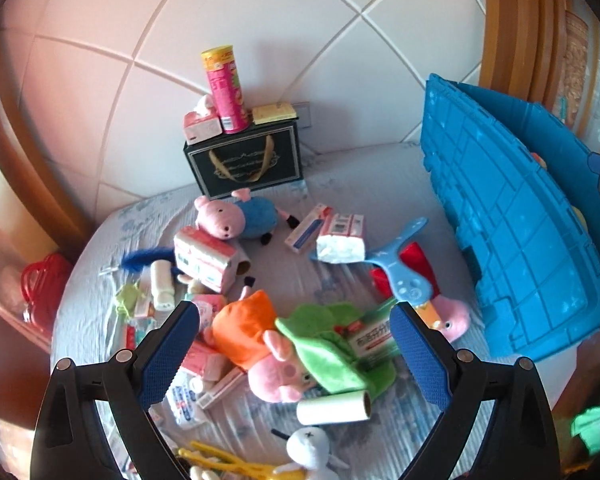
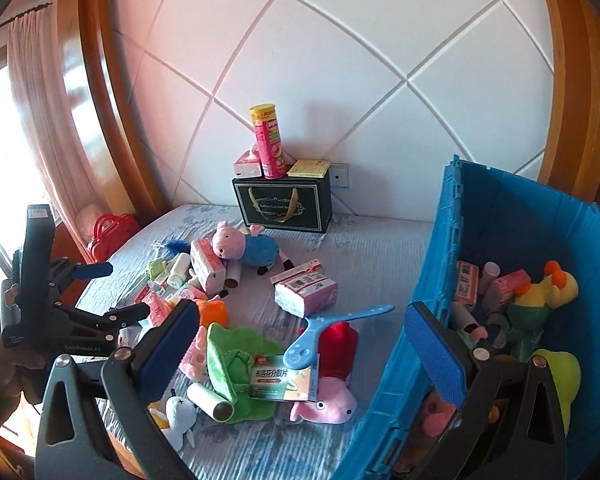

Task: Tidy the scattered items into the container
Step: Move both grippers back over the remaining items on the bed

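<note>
White rabbit plush, lowest in the left wrist view, beside a paper roll; left gripper jaws wide apart, holding nothing, above an orange-dressed pig plush and green cloth; right gripper likewise spread and empty, by the blue crate's wall; crate on the bed's right, partly filled; medicine box on the cloth

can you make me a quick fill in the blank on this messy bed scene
1. The tall pink snack canister stands on top of the ___ gift box.
2. The big plastic storage crate is coloured ___.
3. The pig plush in the blue shirt lies in front of the ___ box.
4. Both claws, left and right, are ___.

Missing: black; blue; black; open
</note>
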`<state>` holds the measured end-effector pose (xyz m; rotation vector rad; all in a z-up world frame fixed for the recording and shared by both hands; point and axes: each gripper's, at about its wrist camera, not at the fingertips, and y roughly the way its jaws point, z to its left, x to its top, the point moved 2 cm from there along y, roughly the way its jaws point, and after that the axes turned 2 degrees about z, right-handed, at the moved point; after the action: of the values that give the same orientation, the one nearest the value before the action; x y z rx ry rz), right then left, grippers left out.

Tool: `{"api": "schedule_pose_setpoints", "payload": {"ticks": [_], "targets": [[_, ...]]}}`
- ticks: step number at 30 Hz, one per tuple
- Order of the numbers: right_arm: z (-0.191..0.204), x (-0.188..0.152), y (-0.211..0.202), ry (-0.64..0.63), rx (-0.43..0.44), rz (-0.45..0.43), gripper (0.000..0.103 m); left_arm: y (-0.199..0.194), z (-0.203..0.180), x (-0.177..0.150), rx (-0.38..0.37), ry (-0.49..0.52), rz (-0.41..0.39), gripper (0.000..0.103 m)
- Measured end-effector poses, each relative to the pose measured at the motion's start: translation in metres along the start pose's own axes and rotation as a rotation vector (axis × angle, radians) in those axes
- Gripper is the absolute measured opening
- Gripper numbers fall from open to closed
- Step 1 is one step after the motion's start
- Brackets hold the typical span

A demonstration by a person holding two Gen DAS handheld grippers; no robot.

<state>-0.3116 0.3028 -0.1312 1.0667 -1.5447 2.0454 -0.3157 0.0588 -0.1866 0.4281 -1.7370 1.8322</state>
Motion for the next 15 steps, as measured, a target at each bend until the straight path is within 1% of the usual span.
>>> {"api": "schedule_pose_setpoints", "payload": {"ticks": [3,7,11,15], "targets": [[0.018,-0.007,0.018,-0.016,0.0,0.032,0.103,0.014,0.018,-0.014,0.003,-0.006,0.037,0.097],[0.034,-0.023,0.05,-0.033,-0.021,0.091,0.103,0.037,0.035,-0.034,-0.006,-0.018,0.091,0.097],[0.045,-0.041,0.083,-0.037,-0.046,0.158,0.103,0.068,0.047,-0.055,-0.019,-0.029,0.153,0.097],[0.048,-0.058,0.113,-0.025,-0.065,0.213,0.103,0.103,0.058,-0.071,-0.043,-0.067,0.226,0.097]]}}
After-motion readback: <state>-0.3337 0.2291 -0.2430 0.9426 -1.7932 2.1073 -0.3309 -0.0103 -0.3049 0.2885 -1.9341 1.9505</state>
